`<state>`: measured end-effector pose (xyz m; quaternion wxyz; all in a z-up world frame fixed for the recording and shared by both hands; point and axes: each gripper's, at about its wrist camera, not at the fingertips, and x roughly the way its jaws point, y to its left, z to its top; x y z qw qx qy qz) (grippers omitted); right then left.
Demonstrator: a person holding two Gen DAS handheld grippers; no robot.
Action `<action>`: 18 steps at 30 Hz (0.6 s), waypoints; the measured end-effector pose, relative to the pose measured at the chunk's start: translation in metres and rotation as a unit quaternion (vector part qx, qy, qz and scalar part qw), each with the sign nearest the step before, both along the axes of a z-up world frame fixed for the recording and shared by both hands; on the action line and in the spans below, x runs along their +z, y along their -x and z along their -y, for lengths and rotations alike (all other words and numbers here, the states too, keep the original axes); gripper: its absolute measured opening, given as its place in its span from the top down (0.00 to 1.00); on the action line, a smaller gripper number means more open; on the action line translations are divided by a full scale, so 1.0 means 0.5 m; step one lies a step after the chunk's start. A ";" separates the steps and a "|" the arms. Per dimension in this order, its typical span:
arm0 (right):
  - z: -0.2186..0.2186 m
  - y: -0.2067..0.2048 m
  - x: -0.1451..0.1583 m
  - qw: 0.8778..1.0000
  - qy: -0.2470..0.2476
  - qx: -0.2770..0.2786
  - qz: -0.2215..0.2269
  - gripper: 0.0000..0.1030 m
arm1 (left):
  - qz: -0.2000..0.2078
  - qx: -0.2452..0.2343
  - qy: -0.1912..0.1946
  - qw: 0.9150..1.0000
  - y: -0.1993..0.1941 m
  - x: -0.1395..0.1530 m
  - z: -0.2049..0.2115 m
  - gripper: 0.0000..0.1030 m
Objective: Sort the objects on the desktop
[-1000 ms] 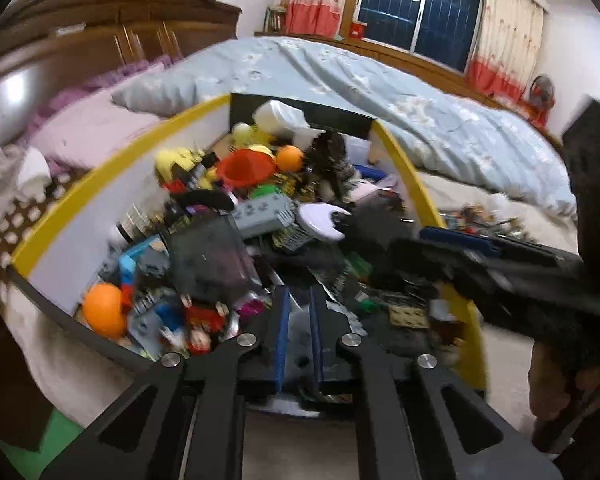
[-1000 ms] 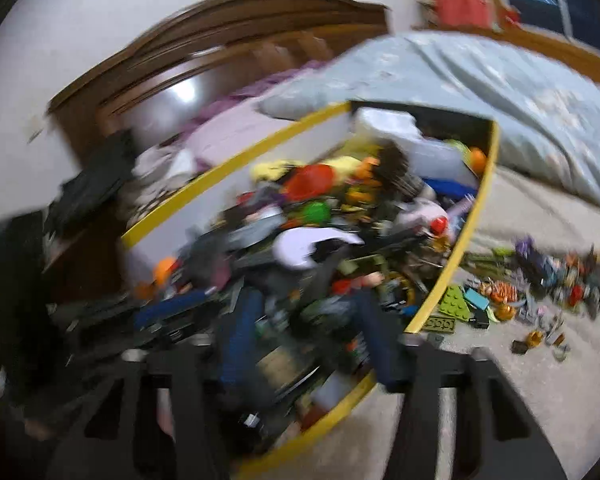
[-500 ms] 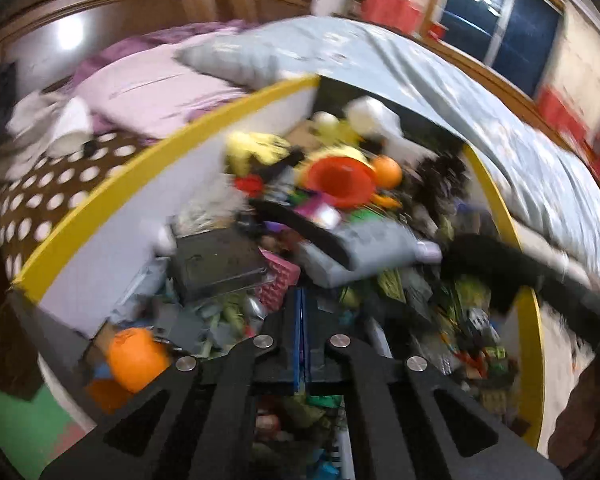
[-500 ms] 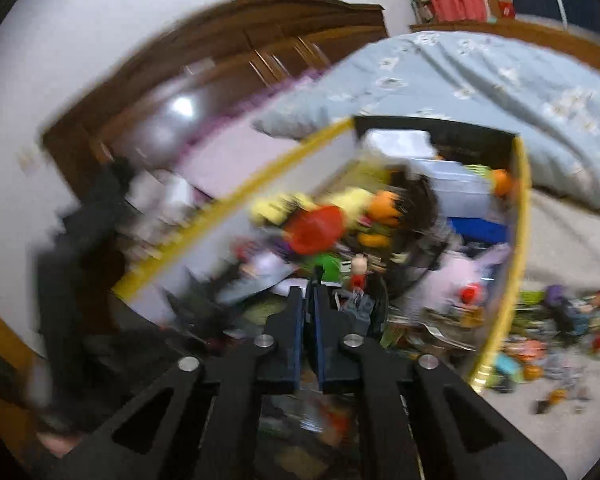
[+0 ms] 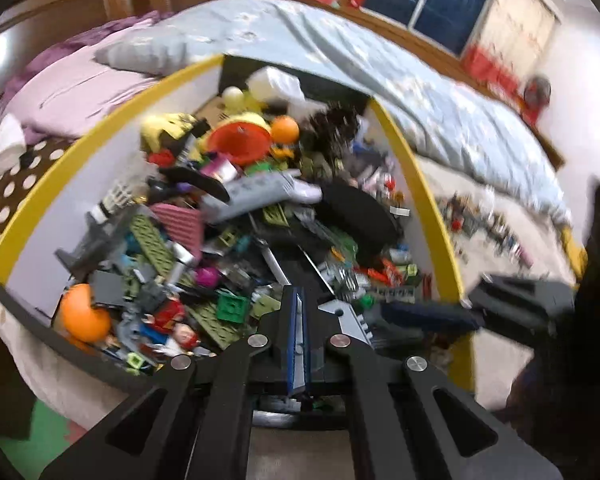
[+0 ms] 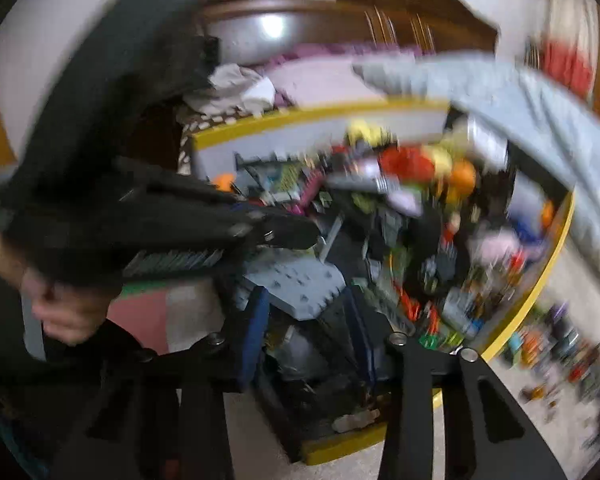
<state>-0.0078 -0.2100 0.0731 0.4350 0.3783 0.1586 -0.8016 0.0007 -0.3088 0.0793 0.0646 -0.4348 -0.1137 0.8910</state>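
Mostly the toys sit heaped inside a yellow-rimmed box [image 5: 428, 200], filling it from edge to edge: building bricks, green plates, small figures, a red bowl [image 5: 238, 142] near twelve o'clock of the heap, an orange ball [image 5: 85, 316] at eight o'clock by the near corner and a second, smaller orange ball [image 5: 285, 129] just right of the bowl. A grey plane-shaped piece [image 5: 256, 194] lies across the middle of the pile. More small toys [image 5: 488, 228] are scattered on the pale floor at three o'clock, outside the box. Behind the box runs a bed [image 5: 340, 60] with a light blue cover.

The left gripper [image 5: 299, 336] hangs over the near edge of the heap with its jaws pressed together and nothing between them. The right gripper [image 6: 308, 332] points into the box from the other side; its jaws stand apart and are opening, with a grey studded plate [image 6: 300, 284] showing between them, though blur hides whether the pads touch it.
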 end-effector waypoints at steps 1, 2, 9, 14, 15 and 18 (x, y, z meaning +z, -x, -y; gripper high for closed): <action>-0.006 0.019 -0.013 1.000 -0.006 -0.018 -0.001 0.66 | -0.004 0.008 0.018 1.000 0.005 -0.004 -0.005 0.96; -0.007 0.027 -0.019 0.999 -0.014 -0.025 -0.017 0.67 | -0.004 0.012 0.028 1.000 0.009 -0.005 -0.006 0.96; -0.032 0.107 -0.035 0.989 -0.045 -0.112 -0.081 0.68 | 0.003 0.100 0.083 0.992 0.033 -0.023 0.042 0.96; -0.038 0.124 -0.028 0.981 -0.028 -0.162 -0.103 0.68 | -0.006 0.165 0.126 0.978 0.033 -0.014 0.057 0.96; -0.047 0.115 -0.021 0.980 -0.019 -0.165 -0.110 0.68 | -0.008 0.175 0.122 0.977 0.031 -0.013 0.065 0.96; -0.053 0.081 0.008 0.982 0.024 -0.147 -0.113 0.68 | -0.014 0.165 0.069 0.984 0.019 -0.005 0.084 0.96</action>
